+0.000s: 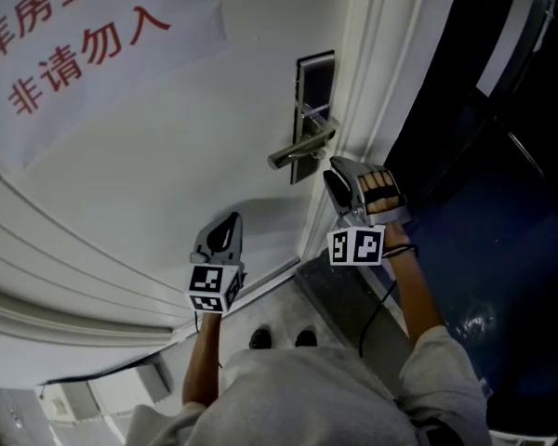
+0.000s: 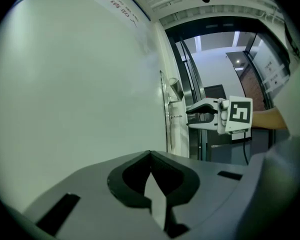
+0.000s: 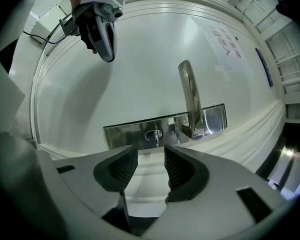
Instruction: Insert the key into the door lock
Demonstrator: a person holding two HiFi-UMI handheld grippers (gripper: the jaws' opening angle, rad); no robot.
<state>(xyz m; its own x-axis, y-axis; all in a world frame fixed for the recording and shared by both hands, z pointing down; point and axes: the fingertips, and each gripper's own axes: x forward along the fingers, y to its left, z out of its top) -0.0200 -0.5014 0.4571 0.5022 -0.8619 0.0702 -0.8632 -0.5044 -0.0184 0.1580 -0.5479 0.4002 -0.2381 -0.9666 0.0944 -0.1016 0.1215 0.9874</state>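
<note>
Two grippers are recorded.

- **Right gripper [image 3: 151, 156]:** jaws are spread wide with nothing between them, and it is pointed level at the lock plate [image 3: 125, 131].
- **Key [image 3: 155, 135]:** it is seen lodged in the keyhole, straight ahead of the right jaws and near their tips, with its shaft running into the door [image 3: 140, 59].
- **Left gripper [image 2: 150, 156]:** jaws are closed together and empty, and it is placed well apart from the lock.
- **Nearer hand:** the right is judged the nearer.

White rectangular paper sheet [image 1: 93, 54], stuck on the white door [image 1: 195, 175]: I am reading red Chinese characters in two lines. The upper line, cut off by the frame edge, is showing "库房重"; the lower, "非请勿入".
</note>
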